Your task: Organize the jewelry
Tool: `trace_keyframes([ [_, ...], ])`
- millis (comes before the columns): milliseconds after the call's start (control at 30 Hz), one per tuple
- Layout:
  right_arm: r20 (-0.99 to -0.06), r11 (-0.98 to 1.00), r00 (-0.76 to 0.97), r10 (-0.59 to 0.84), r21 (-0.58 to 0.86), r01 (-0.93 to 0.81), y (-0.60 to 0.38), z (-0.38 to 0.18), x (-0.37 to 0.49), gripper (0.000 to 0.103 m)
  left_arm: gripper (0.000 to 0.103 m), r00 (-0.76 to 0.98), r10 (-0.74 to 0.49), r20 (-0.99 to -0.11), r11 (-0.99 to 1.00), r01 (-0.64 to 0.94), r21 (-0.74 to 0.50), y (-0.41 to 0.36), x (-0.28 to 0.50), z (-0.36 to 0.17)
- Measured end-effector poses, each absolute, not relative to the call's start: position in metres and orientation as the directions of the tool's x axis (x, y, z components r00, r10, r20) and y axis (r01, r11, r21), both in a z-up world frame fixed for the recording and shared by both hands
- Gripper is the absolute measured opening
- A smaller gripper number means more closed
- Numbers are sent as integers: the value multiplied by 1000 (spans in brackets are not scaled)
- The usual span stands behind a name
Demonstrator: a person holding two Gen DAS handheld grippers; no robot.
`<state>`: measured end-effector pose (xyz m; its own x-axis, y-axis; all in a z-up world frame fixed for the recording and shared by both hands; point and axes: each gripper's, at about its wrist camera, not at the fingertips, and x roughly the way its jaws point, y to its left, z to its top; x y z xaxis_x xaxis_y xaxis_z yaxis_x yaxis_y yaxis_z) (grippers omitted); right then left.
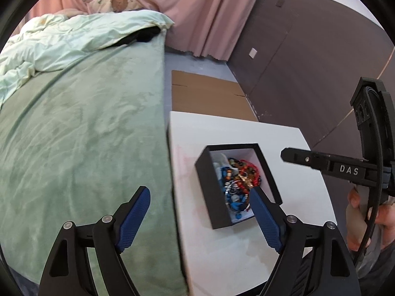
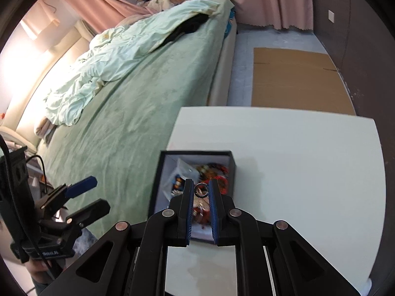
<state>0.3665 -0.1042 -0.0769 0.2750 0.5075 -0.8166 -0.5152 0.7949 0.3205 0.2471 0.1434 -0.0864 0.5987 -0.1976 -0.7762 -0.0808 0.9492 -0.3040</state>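
Two grippers were at work. The right gripper [image 2: 201, 191] was narrowed on one small silver ring [image 2: 201, 190], pinched between its blue pads [image 2: 189, 212] directly above the box. The left gripper [image 1: 200, 212] stood wide with nothing between its fingers, one finger over the bed's edge and the other at the box's near corner.

One black box [image 1: 209, 180] with a white lining sat open on the one white desk [image 1: 291, 143]. Inside lay a tangled heap of beaded jewelry [image 1: 237, 182], blue, red and amber pieces too jumbled to count, plus a clear plastic bag [image 2: 184, 170].

Beside the desk stood one bed [image 1: 86, 128] with a green cover, and one flattened cardboard sheet [image 1: 207, 93] lay on the floor.
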Motion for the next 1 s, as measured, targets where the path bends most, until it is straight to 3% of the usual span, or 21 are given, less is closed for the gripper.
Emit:
trace_keyframes([
  [33, -822, 801, 281, 496, 308, -513, -103, -77, 367, 21, 84, 601, -197, -774, 948, -85, -307, 146, 245, -86],
  [67, -830, 811, 284, 480, 295, -506, -103, -77, 367, 42, 84, 603, -196, -773, 947, -89, -310, 148, 243, -86],
  [133, -825, 822, 299, 479, 303, -482, -108, -76, 365, 65, 85, 607, -191, -771, 944, -103, -314, 153, 239, -86],
  [567, -778, 831, 370, 507, 328, -449, -157, -47, 321, 67, 98, 656, -206, -726, 941, -70, -330, 138, 218, -65],
  [733, -752, 839, 417, 511, 329, -434, -182, -32, 292, 89, 101, 680, -216, -701, 944, -37, -328, 123, 205, -48],
  [1000, -717, 864, 501, 485, 306, -399, -224, -16, 256, 96, 103, 712, -215, -668, 955, 10, -297, 86, 177, -24],
])
